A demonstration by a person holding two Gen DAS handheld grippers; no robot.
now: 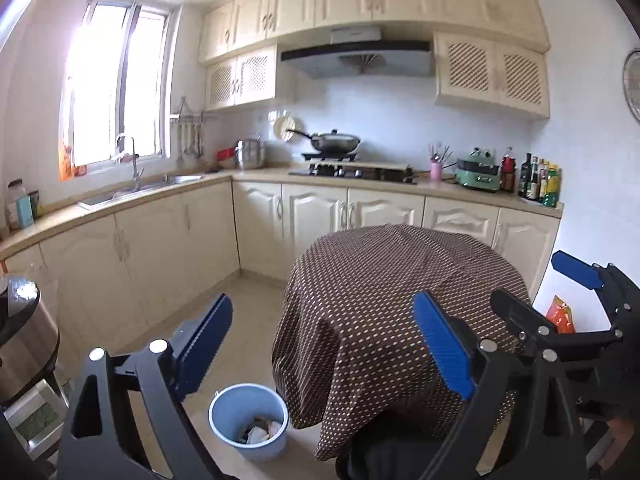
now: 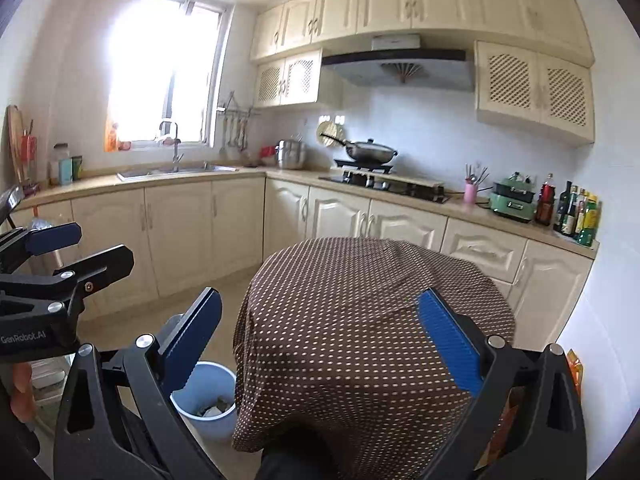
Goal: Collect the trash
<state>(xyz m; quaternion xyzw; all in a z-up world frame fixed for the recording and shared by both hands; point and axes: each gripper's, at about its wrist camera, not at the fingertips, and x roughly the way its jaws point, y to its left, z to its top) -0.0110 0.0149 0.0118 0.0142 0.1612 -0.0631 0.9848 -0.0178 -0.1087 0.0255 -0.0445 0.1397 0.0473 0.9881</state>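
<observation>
Left gripper (image 1: pixel 324 344): the fingers (image 1: pixel 206 342) are spread wide and hold nothing. Right gripper (image 2: pixel 320 340): the fingers (image 2: pixel 448 340) are likewise spread wide and hold nothing. In the left wrist view the right gripper appears just beyond the right-hand finger, also spread; in the right wrist view the left gripper appears beyond the left-hand finger.

Between and ahead of both finger pairs stands a round surface draped in a brown dotted cloth (image 1: pixel 392 312) (image 2: pixel 360 320). The cloth hangs well down the sides.

The blue bin (image 1: pixel 248 420) (image 2: pixel 204 400) stands on the floor, below and just inside the left-hand finger of each gripper, beside the hanging cloth edge. It contains crumpled trash (image 1: pixel 258 432), partly visible; individual pieces cannot be identified.

An orange packet (image 1: pixel 562 314) lies beyond the right-hand finger of the left gripper, near the wall.

Farther ahead of the fingers: a kitchen counter (image 1: pixel 260 176) with a wok (image 1: pixel 334 142) on the stove.
</observation>
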